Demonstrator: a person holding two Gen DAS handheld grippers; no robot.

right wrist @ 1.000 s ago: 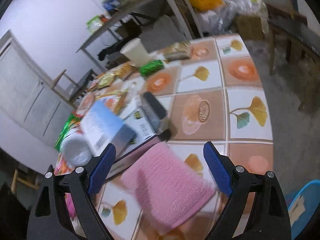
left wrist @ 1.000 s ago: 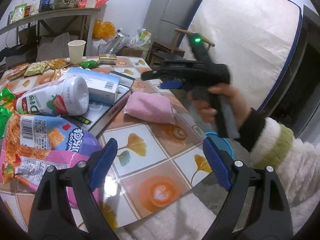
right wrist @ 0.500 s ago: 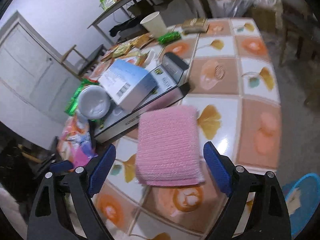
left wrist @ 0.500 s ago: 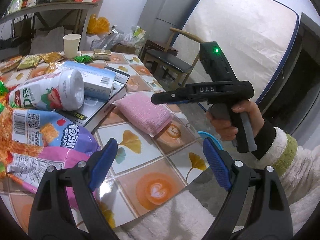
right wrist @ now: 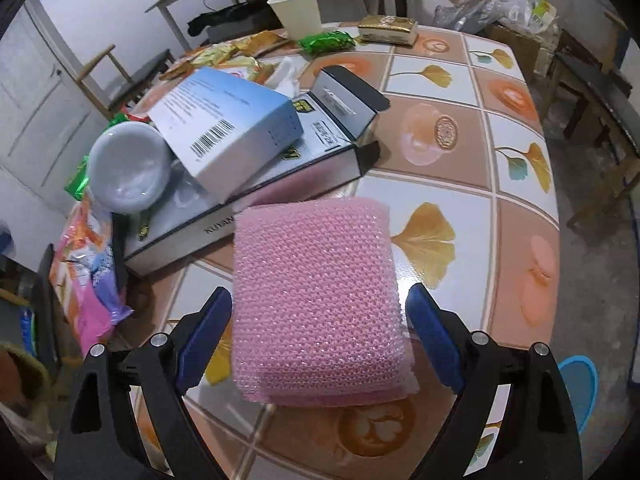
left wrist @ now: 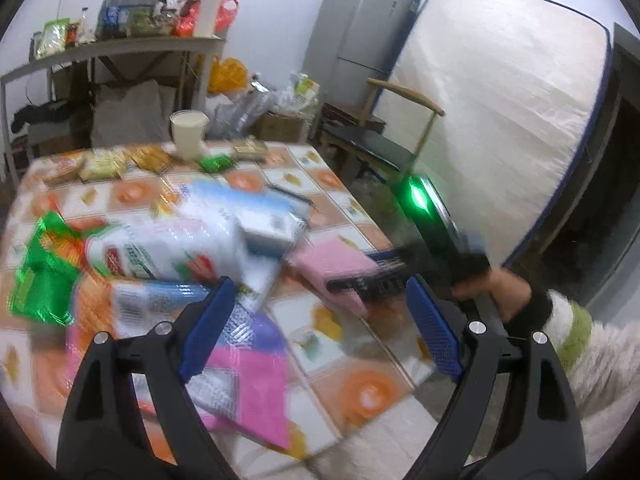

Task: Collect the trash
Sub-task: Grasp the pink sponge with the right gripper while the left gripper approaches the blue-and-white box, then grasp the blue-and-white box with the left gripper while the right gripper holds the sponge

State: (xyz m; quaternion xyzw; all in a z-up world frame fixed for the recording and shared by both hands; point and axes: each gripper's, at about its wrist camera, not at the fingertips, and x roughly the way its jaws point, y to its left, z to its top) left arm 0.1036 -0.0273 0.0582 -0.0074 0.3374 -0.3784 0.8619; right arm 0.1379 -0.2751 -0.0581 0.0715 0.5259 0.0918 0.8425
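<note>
Pink cloth point(right wrist: 316, 300) is lying folded flat on the tiled bench point(right wrist: 516, 168), near its front edge, just beside the flat dark-edged box point(right wrist: 256, 184) behind it. Long axis is running roughly away from the right wrist camera, so the cloth's two side edges are facing the two pads. Right gripper point(right wrist: 320, 336) is sitting straight over it, jaws spread wide, cloth between the blue pads but pads not pressing on it; nothing gripped. Cloth nearly fills the gap, so little slack either side.

Left gripper point(left wrist: 316, 326) is also wide open and empty, hovering over the pink snack bag point(left wrist: 240, 372) and a milk bottle point(left wrist: 160, 248); that view is blurred. From there the cloth point(left wrist: 332, 264) is lying ahead and to the right, under the right gripper, so the right hand is clearly nearer. Blue bin point(right wrist: 578, 384) is showing below the bench edge at right, likely the drop spot.
</note>
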